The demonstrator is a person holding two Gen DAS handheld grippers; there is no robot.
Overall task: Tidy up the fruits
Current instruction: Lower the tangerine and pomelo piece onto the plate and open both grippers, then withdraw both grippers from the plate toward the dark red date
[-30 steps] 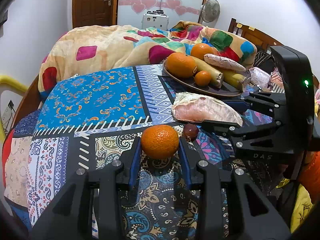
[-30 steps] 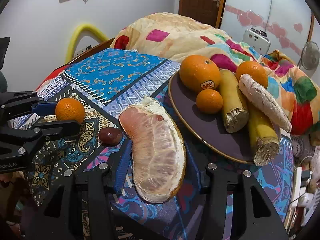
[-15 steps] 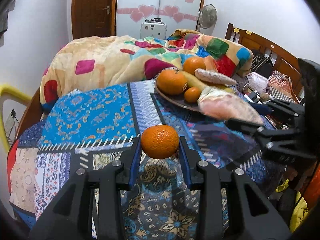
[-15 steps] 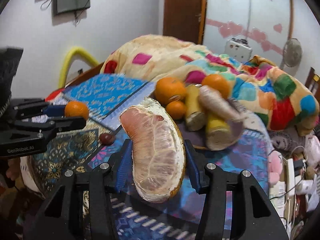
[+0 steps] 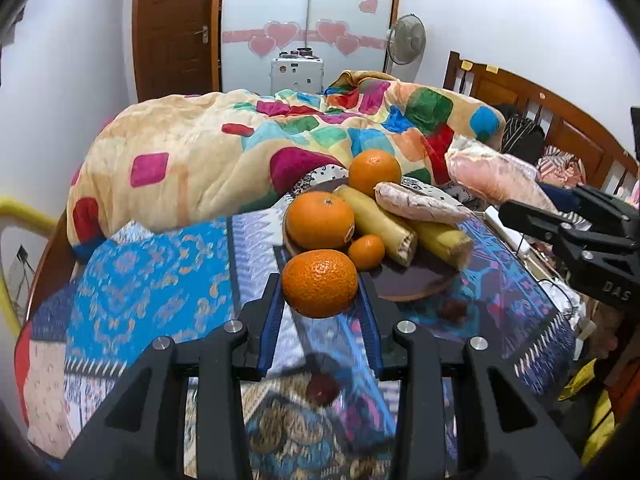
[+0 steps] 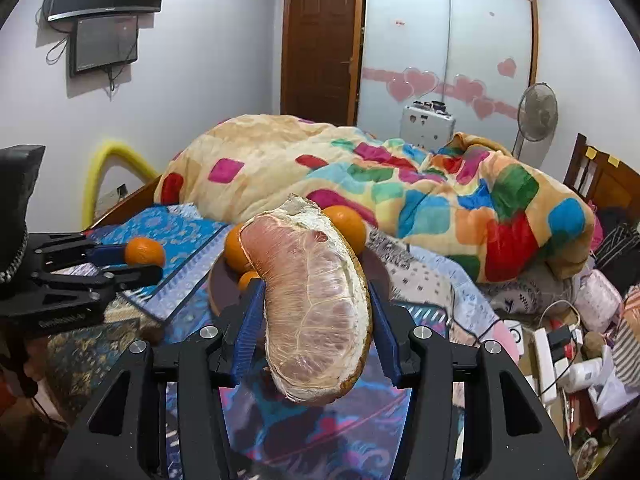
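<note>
Left wrist view: my left gripper (image 5: 320,300) is pinching a mandarin (image 5: 319,283) between its blue pads, jaws partly closed around it, and I am carrying it clear of the patterned cloth (image 5: 160,276), just in front of the dark plate (image 5: 416,284). The plate is bearing two large oranges (image 5: 320,220), a small mandarin (image 5: 366,252), two yellow stalk pieces (image 5: 380,224) and a pale wedge (image 5: 420,204); a dark round fruit (image 5: 322,388) is lying on the cloth below the jaws, blurred. Only here am I seeing the plate's full contents and the wooden headboard (image 5: 560,120). My right gripper (image 5: 540,208) is showing at the right edge, holding a pink pomelo segment (image 5: 492,176) in the air. Right wrist view: the pomelo segment (image 6: 316,312) is filling the jaws of the right gripper (image 6: 316,328), gripped on both flanks and hiding most of the plate (image 6: 218,292); the left gripper (image 6: 120,260) is appearing at left with its mandarin (image 6: 144,251). Only here are two wall screens (image 6: 108,16) and floor clutter showing. Both views are sharing the multicoloured quilt (image 5: 224,152), brown door (image 5: 176,28), heart-decorated wardrobe (image 5: 308,20) and fan (image 5: 406,40). Against a second ago: both fruits were sitting on the cloth and are now lifted, the pomelo having left its spot beside the plate.
</note>
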